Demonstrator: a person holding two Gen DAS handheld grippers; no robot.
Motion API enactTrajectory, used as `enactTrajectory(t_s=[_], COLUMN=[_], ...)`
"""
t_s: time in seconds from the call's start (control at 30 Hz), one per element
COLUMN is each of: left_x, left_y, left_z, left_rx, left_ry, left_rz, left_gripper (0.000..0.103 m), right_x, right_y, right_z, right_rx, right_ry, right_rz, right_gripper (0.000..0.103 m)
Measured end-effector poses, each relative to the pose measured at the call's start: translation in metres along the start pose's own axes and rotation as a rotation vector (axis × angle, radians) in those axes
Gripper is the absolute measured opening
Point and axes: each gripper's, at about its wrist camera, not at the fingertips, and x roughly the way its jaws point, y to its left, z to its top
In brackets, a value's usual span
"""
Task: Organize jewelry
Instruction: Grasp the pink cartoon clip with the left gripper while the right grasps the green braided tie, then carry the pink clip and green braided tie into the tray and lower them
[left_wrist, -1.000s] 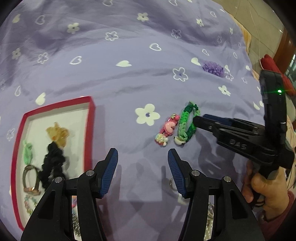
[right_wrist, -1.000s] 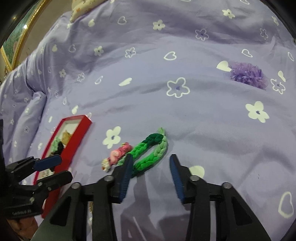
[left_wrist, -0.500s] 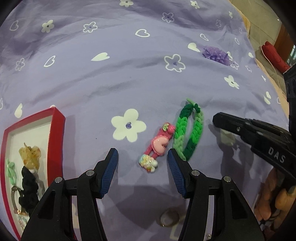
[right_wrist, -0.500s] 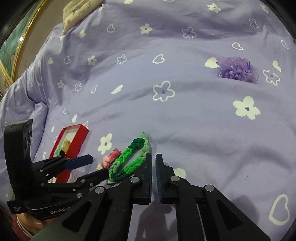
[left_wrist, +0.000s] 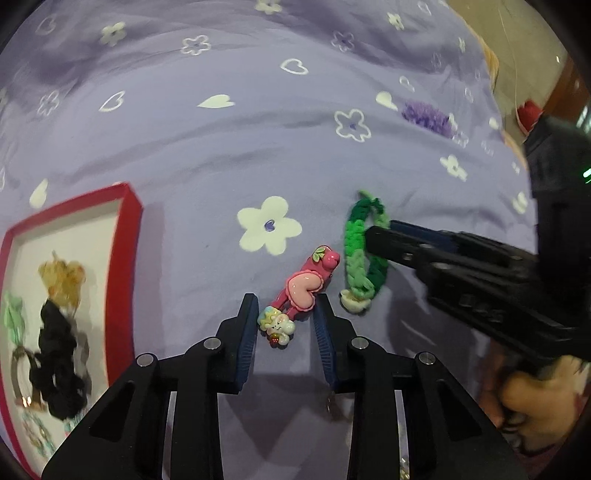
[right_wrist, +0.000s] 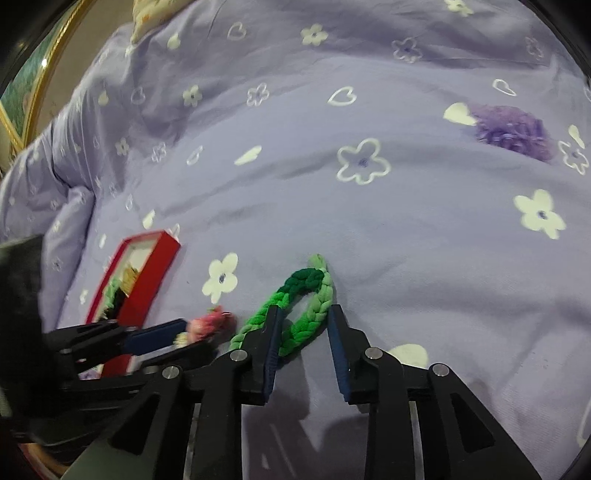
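Left wrist view first: the left gripper (left_wrist: 284, 325) is sitting low over the purple bedspread (left_wrist: 221, 155), jaws apart and straddling the pink heart hair clip (left_wrist: 301, 288), whose cloud charm end is lying right between the pads. Neither pad is clearly pressing on it. Just right of the clip, the green braided bracelet (left_wrist: 354, 258) is lying flat, and the right gripper (left_wrist: 380, 236) is reaching in over its far strand. Left of the clip, the red jewelry box (left_wrist: 127, 258) is sitting open, holding a black scrunchie (left_wrist: 55, 362) and an amber claw clip (left_wrist: 62, 273). Well beyond the clip, a purple pom-pom hair tie (left_wrist: 426, 116) is waiting on the bed.

Over to the right wrist view: the right gripper (right_wrist: 303, 332) is showing jaws apart around one strand of the green braided bracelet (right_wrist: 295, 306), the left pad dipping inside the loop, the right pad outside. Nothing is clamped. The left gripper (right_wrist: 173, 334) is working just left of the bracelet at the pink heart hair clip (right_wrist: 210, 323), with the red jewelry box (right_wrist: 147, 280) behind it.

The risks, as I read them: both tools are working side by side, so a knock could send the clip skidding. The glossy clip could squirt out if the pads are closing on the rounded charm alone. The soft bedspread could bunch into either set of jaws, and a one-strand pinch could leave the bracelet dangling and snagging the box rim.
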Motion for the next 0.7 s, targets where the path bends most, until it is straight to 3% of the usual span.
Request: enactTrajectory(t_s=[0.13, 0.4, 0.7], left_x=[-0.017, -0.051, -0.084], left_y=[0.005, 0.021, 0.054], left_z=[-0.006, -0.021, -0.045], left_rx=[-0.025, -0.067, -0.149], left_ry=[-0.032, -0.088, -0.131], left_rz=[-0.006, 0.011, 0.032], left_gripper=[0.029, 0.029, 0.029], right_x=[-0.003, -0.029, -0.047], right_y=[0.007, 0.021, 0.065], right_z=[0.000, -0.009, -0.019], right_rx=[-0.036, -0.029, -0.077], right_ry=[-0.022, -0.067, -0.070], right_rz=[-0.021, 0.049, 0.133], right_gripper=[0.009, 0.009, 0.009])
